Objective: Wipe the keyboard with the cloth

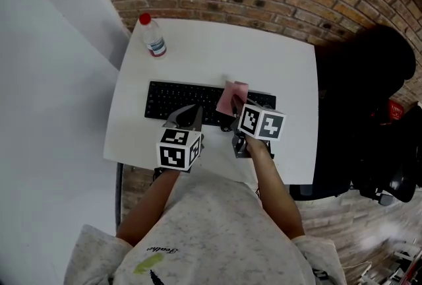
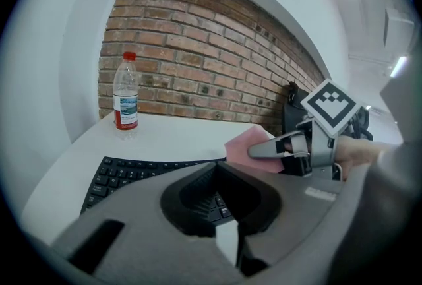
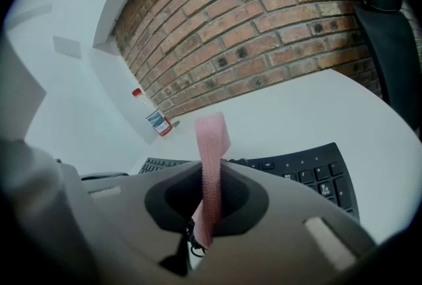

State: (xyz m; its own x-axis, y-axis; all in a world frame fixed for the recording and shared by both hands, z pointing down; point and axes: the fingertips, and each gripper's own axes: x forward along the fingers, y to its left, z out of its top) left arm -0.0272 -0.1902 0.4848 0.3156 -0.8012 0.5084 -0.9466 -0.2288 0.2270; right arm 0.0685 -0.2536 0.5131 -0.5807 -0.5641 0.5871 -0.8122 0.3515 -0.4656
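White table (image 1: 211, 53): right tool (image 1: 235, 107) pinches pink cloth (image 1: 231, 92) over black keyboard (image 1: 170, 101); left tool (image 1: 191, 115) closed.

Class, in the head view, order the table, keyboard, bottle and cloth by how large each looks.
1. table
2. keyboard
3. bottle and cloth: they look about alike, so left unranked.

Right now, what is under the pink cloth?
The black keyboard lies under the pink cloth, which the right gripper holds. The keys directly beneath are covered. Contact is unclear.
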